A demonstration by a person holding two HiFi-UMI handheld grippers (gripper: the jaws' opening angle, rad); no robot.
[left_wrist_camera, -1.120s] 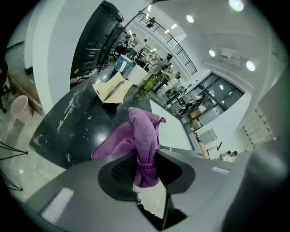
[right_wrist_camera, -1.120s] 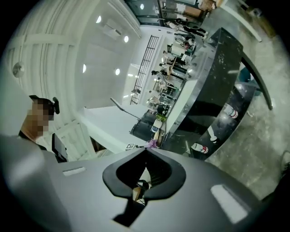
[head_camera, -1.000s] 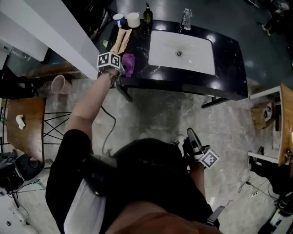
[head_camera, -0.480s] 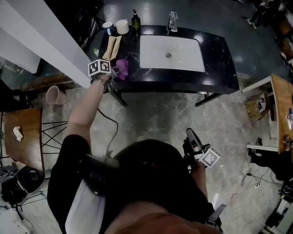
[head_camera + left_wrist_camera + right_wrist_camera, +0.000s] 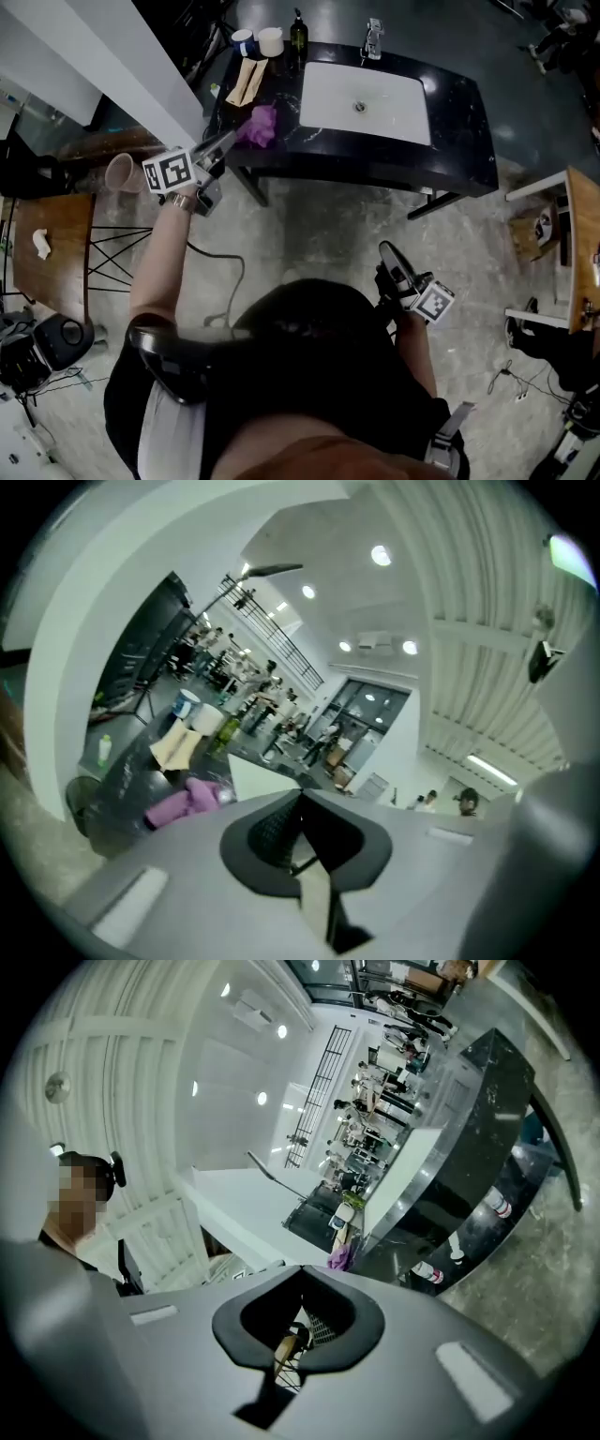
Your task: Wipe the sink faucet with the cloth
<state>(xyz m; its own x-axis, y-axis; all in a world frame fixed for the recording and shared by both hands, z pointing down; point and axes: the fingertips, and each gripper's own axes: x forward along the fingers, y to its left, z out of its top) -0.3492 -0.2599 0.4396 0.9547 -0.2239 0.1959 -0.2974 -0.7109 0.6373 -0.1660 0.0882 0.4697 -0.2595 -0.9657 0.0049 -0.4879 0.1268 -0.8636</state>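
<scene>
A purple cloth lies crumpled on the black counter, left of the white sink basin. The chrome faucet stands at the basin's far edge. My left gripper hangs raised off the counter's left front corner and points toward the cloth. In the left gripper view its jaws have just been closing and stand shut with nothing between them; the cloth lies apart on the counter. My right gripper is shut and empty, held low near my body, far from the sink.
Two cups, a dark bottle and a folded beige item stand at the counter's back left. A white partition runs along the left. A pink bucket and a wooden table are on the floor at left.
My left gripper has lifted away from the cloth and drawn back to the left, off the counter edge. The cloth stays on the counter. The right gripper has risen slightly.
</scene>
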